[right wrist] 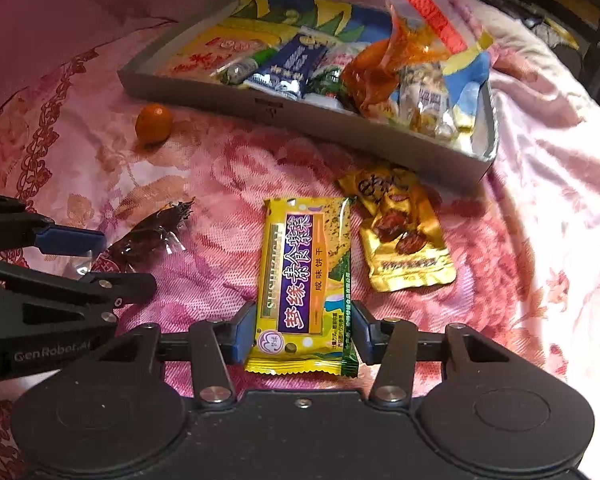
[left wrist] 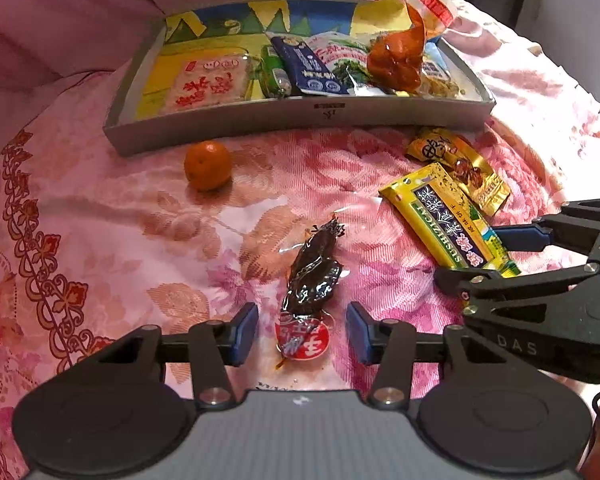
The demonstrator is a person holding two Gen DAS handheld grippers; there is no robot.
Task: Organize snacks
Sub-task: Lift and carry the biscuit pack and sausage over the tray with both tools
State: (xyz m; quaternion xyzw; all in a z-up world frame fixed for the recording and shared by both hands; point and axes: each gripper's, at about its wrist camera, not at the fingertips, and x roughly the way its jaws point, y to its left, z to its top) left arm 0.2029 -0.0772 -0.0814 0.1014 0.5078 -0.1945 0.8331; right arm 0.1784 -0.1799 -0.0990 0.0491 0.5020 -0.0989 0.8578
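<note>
**Two snack packets between the fingers, tray half filled**

The yellow biscuit packet [right wrist: 306,284] lies on the pink floral bedspread [right wrist: 220,168] just in front of the grey tray [right wrist: 300,116]. The right wrist view shows it face on, with its near end between the blue pads [right wrist: 246,334] of the right gripper [right wrist: 304,336]; both pads sit at the packet's side edges, touching them, the jaws about as wide as the packet. The left wrist view sees the same packet only obliquely, with the right gripper coming in from the side.

The dark sauced snack packet [left wrist: 312,280] lies in front of the tray too, toward the mandarin [left wrist: 208,165]. In the left wrist view its red-labelled end sits between the pads [left wrist: 246,334] of the left gripper [left wrist: 304,334], which stands partly open with clear cloth on both sides of the packet; nothing is gripped. The right wrist view shows only its far half behind the left gripper's finger.

"SUSHIZICAI" reads along the yellow packet's green band, beside purple-backed Chinese characters. The left gripper's body carries "GenRobot.AI" in the right wrist view; the right gripper's shows "DAS".

A gold packet [right wrist: 404,240] printed with brown nuts lies beside the yellow one, nearer the tray. Inside the tray are a pale red-lettered packet [left wrist: 208,82], a blue sachet [left wrist: 304,66] and an orange translucent bag [left wrist: 400,60] propped upright.
</note>
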